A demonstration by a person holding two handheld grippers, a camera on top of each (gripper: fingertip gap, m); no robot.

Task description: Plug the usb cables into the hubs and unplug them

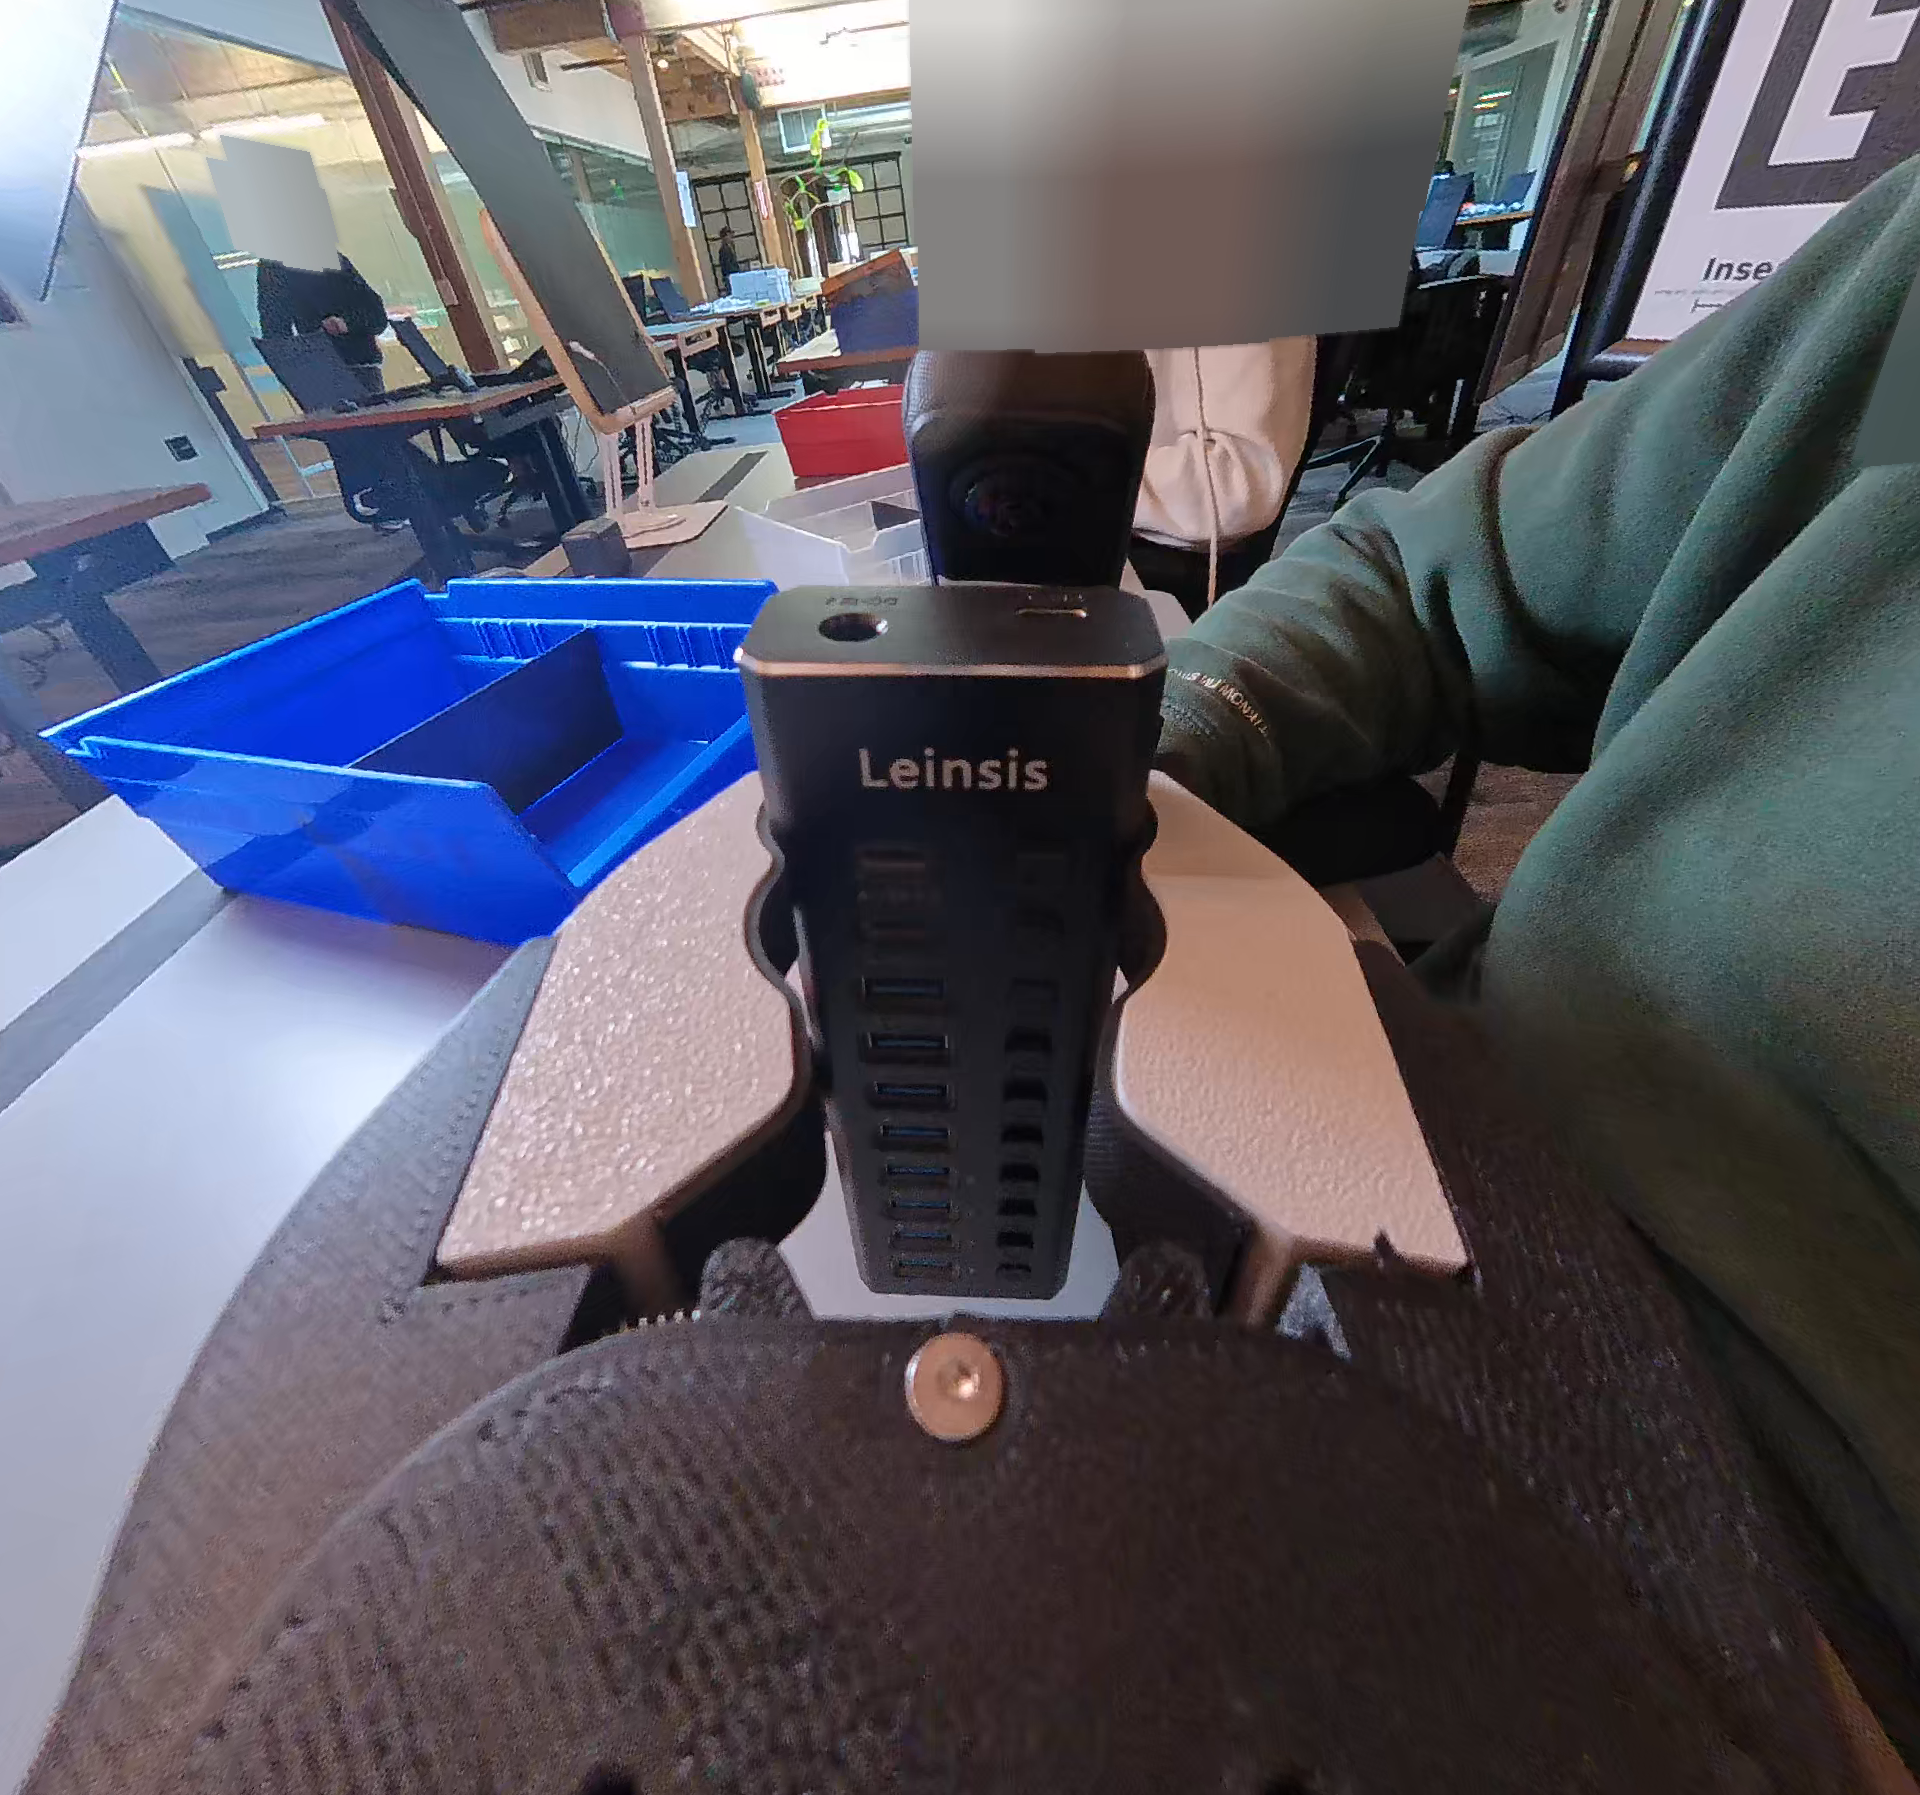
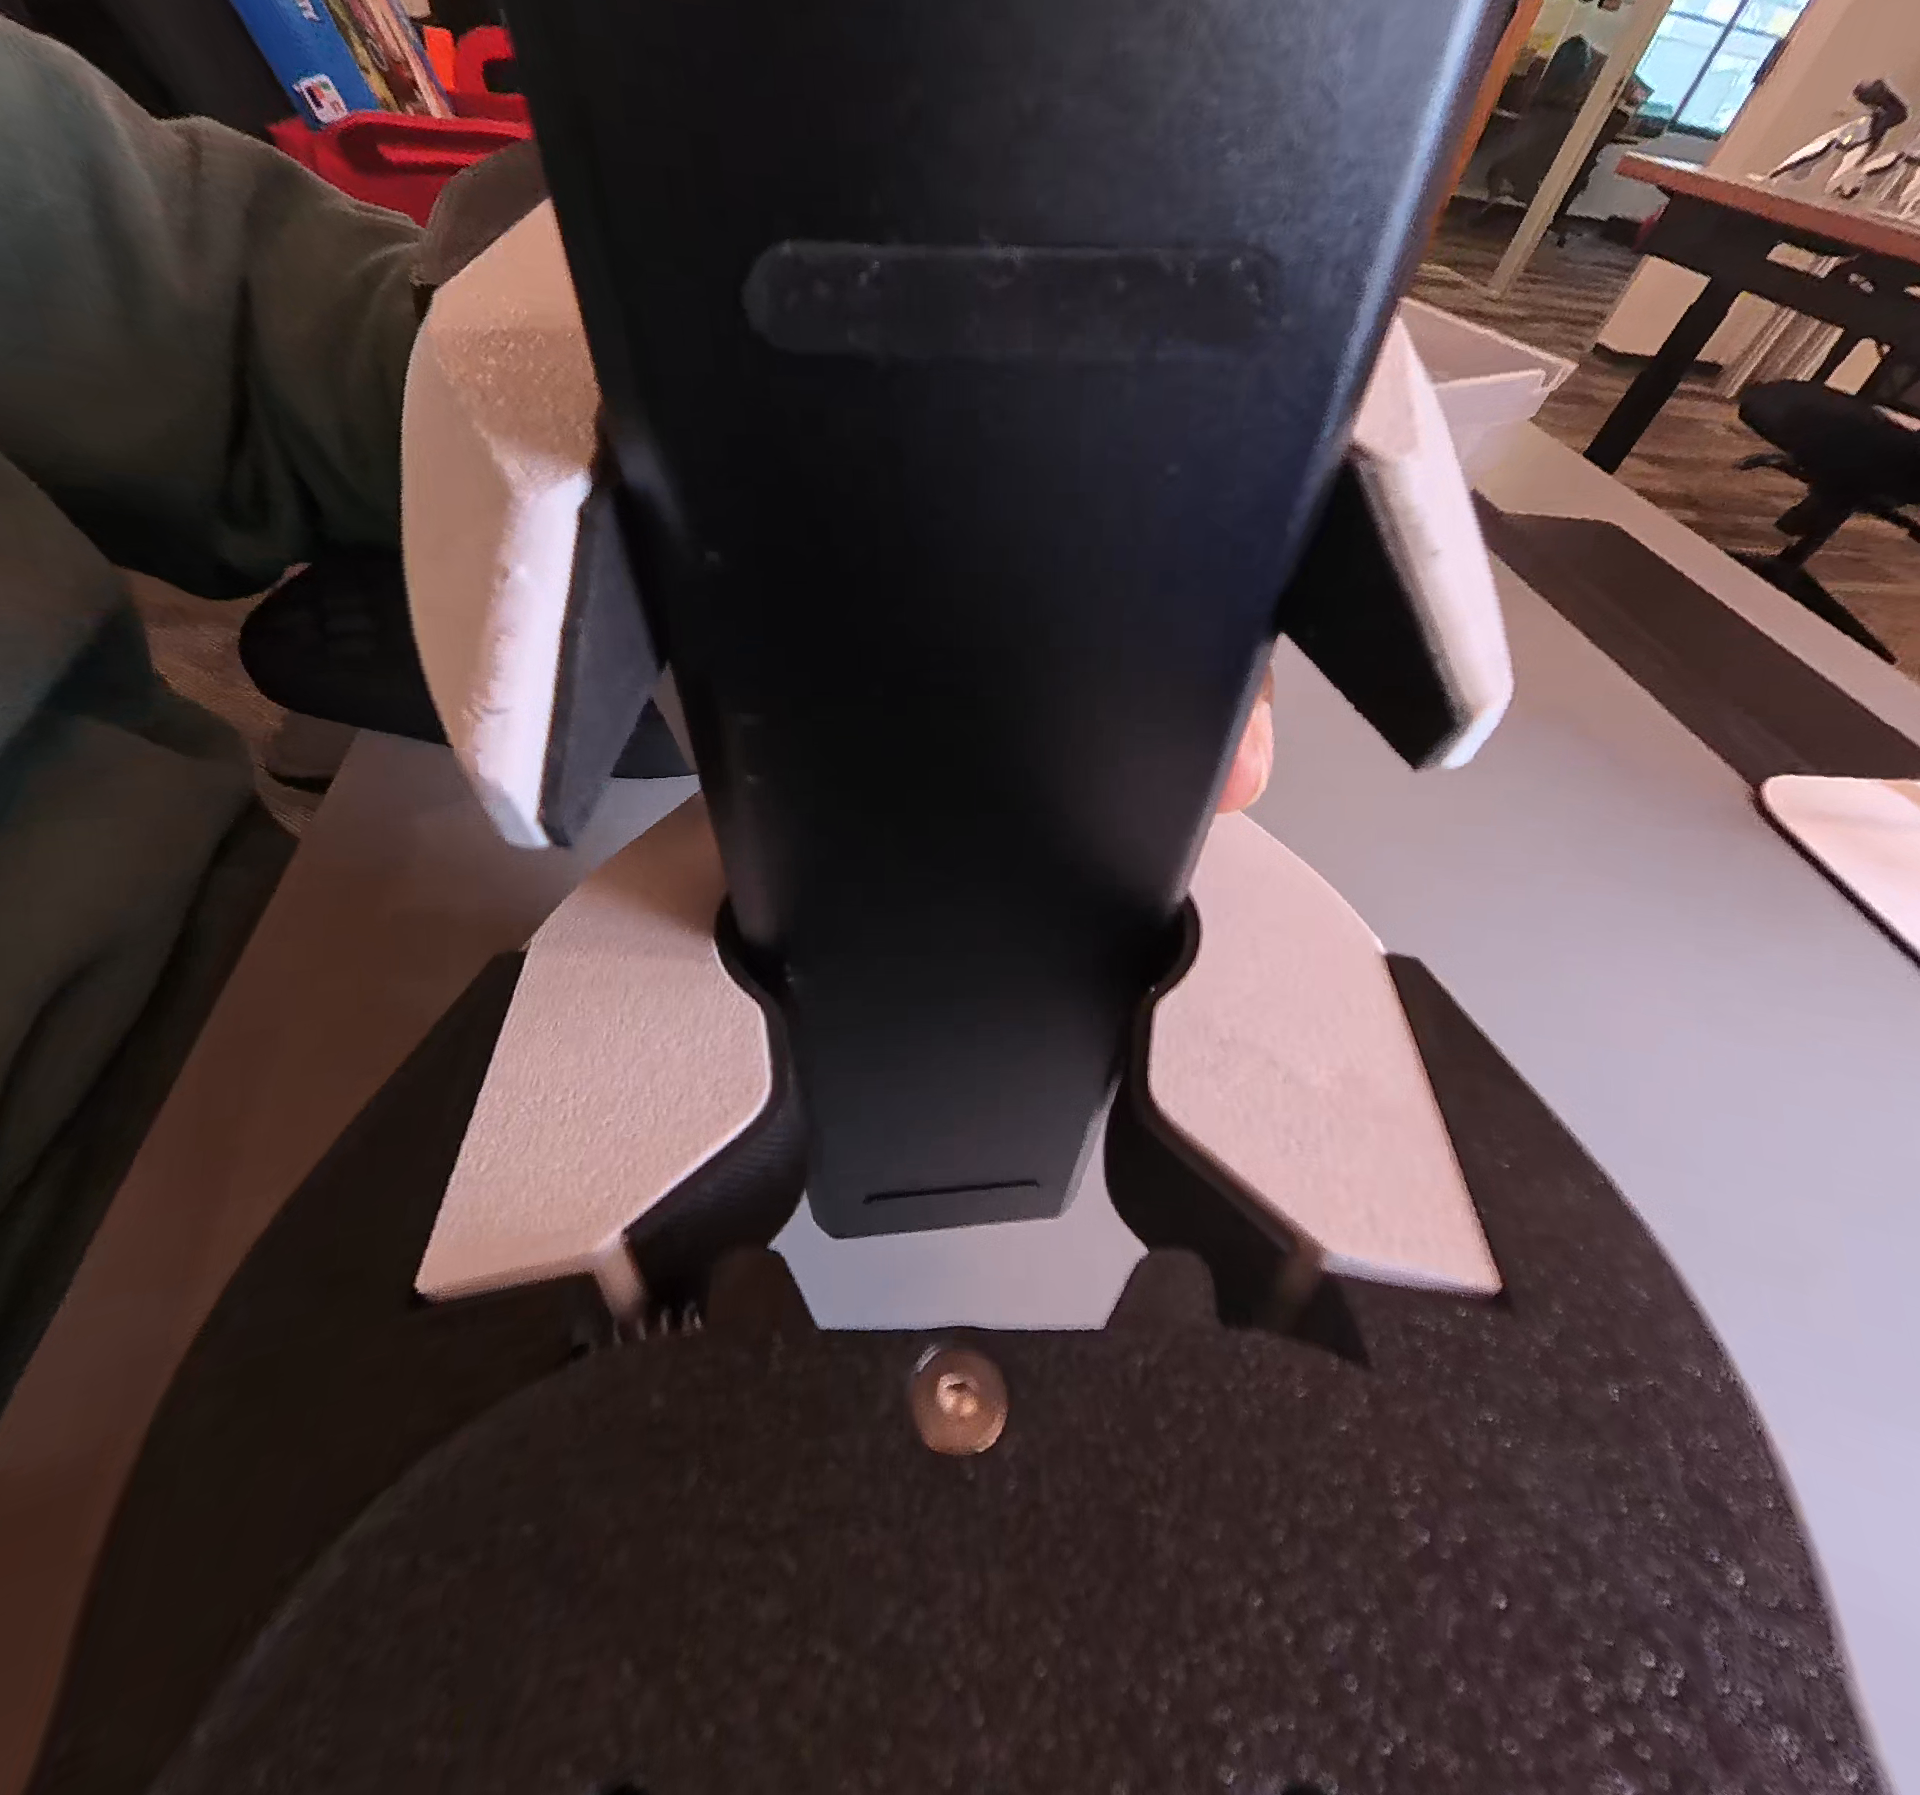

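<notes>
A black USB hub (image 1: pixel 951 966) stood lengthwise between the jaws of the left gripper (image 1: pixel 951 914), its port face toward the camera, with a column of blue-lined ports down its left half and a column of small dark ones down the right. The jaws were pinching the hub at its long sides, the hub raised off the pale surface (image 1: pixel 156 1070). In the right wrist view the same hub (image 2: pixel 966 602) showed its plain black back with a long dark foot pad across it, and the right gripper (image 2: pixel 961 997) pinched its lower part, jaws closed on both sides. Higher up in that view the left gripper (image 2: pixel 966 602) clamped the hub's sides with white fingers (image 2: pixel 488 602) and dark pads. Whether any cable sat in a port cannot be told. A blue bin (image 1: pixel 416 737) with a dark divider rested on the surface toward its far left edge, well apart from the hub. A red bin (image 1: pixel 842 431) stood farther back. A green sleeve (image 1: pixel 1558 654) reached in from the right.
</notes>
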